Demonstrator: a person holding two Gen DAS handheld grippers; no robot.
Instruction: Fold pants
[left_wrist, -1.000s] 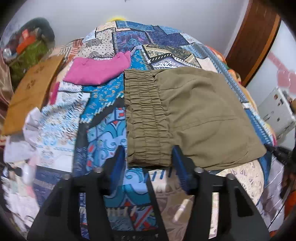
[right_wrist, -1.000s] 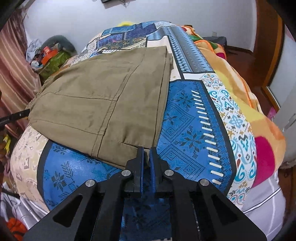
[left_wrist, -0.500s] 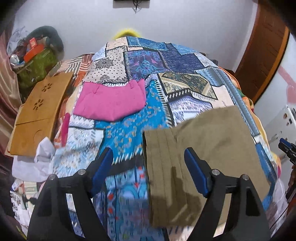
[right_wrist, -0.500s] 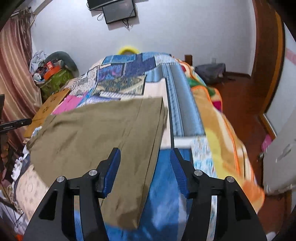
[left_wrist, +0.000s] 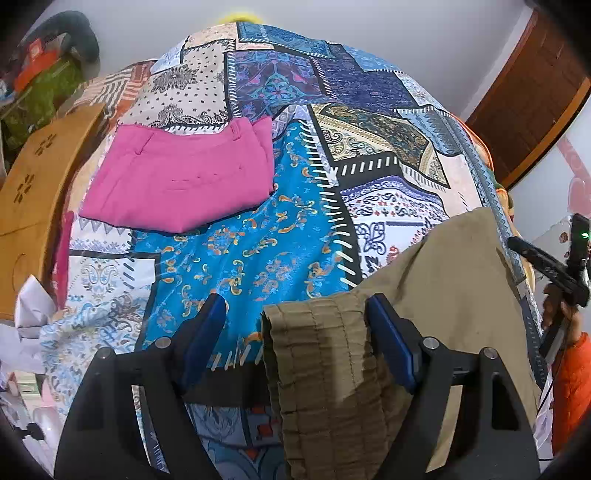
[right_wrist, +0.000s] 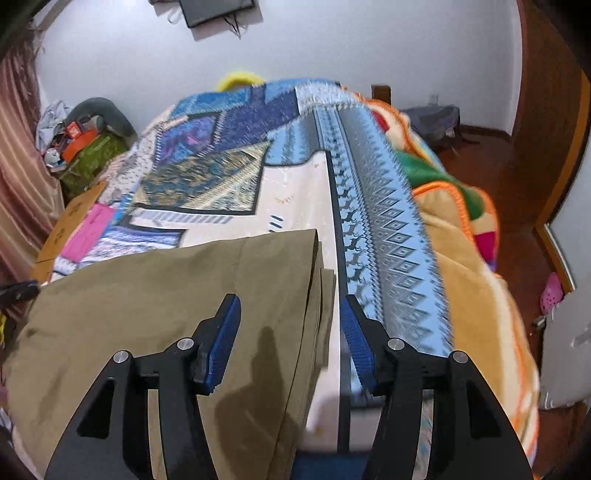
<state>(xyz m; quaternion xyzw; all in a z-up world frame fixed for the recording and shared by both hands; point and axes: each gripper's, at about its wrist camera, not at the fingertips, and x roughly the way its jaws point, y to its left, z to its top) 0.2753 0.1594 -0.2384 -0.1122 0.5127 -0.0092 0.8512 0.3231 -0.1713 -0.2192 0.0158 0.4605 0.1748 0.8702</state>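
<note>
Folded olive pants (left_wrist: 436, 295) lie on the patchwork bedspread (left_wrist: 258, 240), elastic waistband (left_wrist: 321, 362) toward the left gripper. My left gripper (left_wrist: 295, 317) is open, its blue-padded fingers astride the waistband's end, above it. In the right wrist view the pants (right_wrist: 166, 302) show their folded edge at right. My right gripper (right_wrist: 290, 321) is open, its fingers astride that folded edge. I cannot tell if either gripper touches the cloth.
Folded pink pants (left_wrist: 184, 181) lie further up the bed. A wooden board (left_wrist: 33, 192) leans at the bed's left side. An orange blanket (right_wrist: 472, 258) hangs off the right side. Clutter (right_wrist: 85, 140) stands by the wall.
The right gripper has opened from shut at the pants' corner. Both grippers rose and drew back, then came down over the pants' two ends. The pants look shifted on the bed.
</note>
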